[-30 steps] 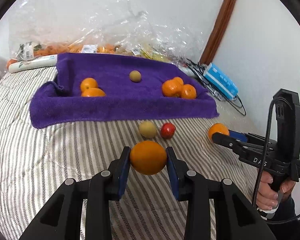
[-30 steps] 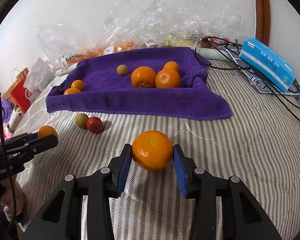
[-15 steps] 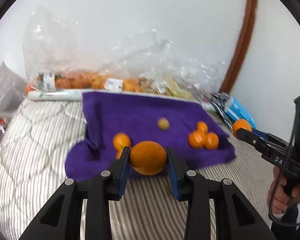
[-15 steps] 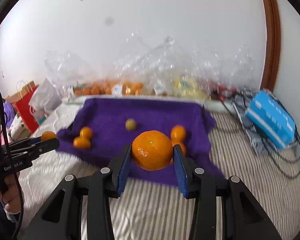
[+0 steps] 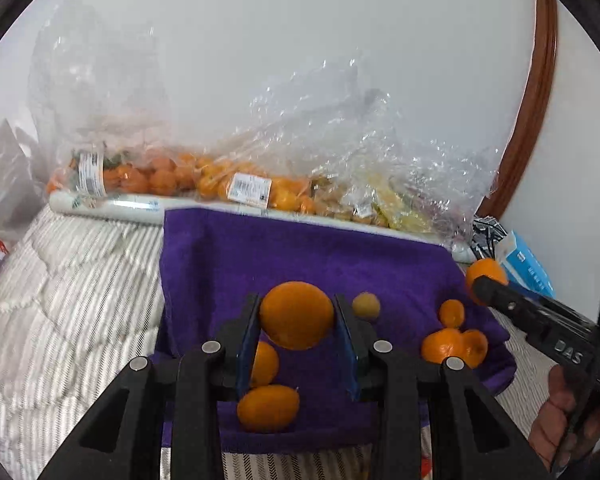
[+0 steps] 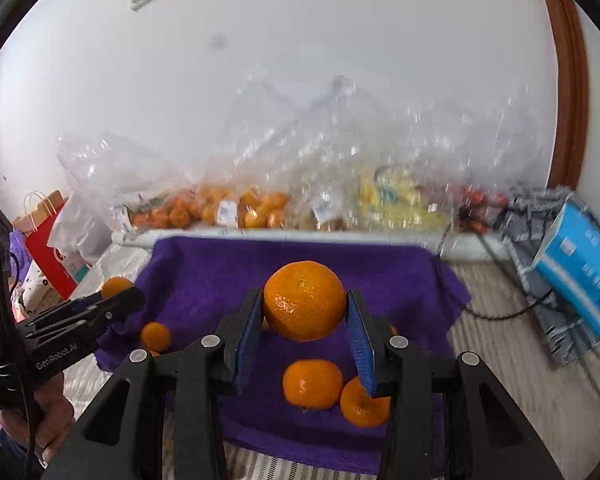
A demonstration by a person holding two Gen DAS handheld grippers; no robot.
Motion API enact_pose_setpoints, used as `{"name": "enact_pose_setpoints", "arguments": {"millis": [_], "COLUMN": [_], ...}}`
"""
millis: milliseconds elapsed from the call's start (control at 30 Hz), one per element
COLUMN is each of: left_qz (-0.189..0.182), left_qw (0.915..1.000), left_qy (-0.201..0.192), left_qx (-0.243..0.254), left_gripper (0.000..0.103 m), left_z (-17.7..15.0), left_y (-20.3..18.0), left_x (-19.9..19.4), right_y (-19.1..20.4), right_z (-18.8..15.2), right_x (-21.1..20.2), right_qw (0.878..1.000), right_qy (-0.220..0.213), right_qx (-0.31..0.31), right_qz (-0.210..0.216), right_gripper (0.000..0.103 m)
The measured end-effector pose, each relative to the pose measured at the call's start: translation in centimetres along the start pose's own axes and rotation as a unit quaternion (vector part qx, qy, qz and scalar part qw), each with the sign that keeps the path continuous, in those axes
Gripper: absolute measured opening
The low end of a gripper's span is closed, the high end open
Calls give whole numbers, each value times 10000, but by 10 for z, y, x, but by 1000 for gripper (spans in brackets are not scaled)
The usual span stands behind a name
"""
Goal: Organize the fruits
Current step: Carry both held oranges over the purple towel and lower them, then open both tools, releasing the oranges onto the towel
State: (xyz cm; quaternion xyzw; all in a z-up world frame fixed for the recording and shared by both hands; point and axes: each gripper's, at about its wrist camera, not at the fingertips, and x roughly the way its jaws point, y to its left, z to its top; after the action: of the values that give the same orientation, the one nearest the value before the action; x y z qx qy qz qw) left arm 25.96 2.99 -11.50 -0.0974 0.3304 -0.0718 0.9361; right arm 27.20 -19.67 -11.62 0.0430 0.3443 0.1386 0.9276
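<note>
My left gripper is shut on an orange and holds it above the left part of the purple towel. Two oranges lie on the towel right under it, and a small yellow-green fruit lies to its right. My right gripper is shut on a larger orange above the towel's right part, over a small group of oranges. The same group shows in the left wrist view. Each gripper shows in the other's view, the right and the left.
Clear plastic bags of oranges and other fruit lie along the wall behind the towel. A blue box and cables sit on the striped bedding at the right. A red paper bag stands at the left.
Both grippers have lifted their oranges off the striped bedding and carried them forward over the purple towel. The fruits left on the bedding have dropped out of view.
</note>
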Motion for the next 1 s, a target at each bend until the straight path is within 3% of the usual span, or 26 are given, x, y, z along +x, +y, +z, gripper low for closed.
{"name": "enact_pose_setpoints", "arguments": {"millis": [67,333,767,1000], "left_qz": [-64,-195,157,49], "left_qw": [9998,9993,9993,9993], "left_qy": [155,314,286,327], "left_qx": [-58,86,184,161], "left_gripper": [33,33,33,33], "left_z": [-6,-16,-19,-19], "left_y": [3,-9,-8,-8], "left_x": [6,14,18,20], "right_y": [-6,-19,-11,-8], "right_z": [-6,-18,-28,-28], "right_x": [13,35,49,47], "right_qw": [9998,9993,9991,9994], "right_qy": [185,239,336,273], "right_qx": [35,254,157,120], "right_qz": [-46,-159,-180,-169], "right_gripper": [41,42,42,41]}}
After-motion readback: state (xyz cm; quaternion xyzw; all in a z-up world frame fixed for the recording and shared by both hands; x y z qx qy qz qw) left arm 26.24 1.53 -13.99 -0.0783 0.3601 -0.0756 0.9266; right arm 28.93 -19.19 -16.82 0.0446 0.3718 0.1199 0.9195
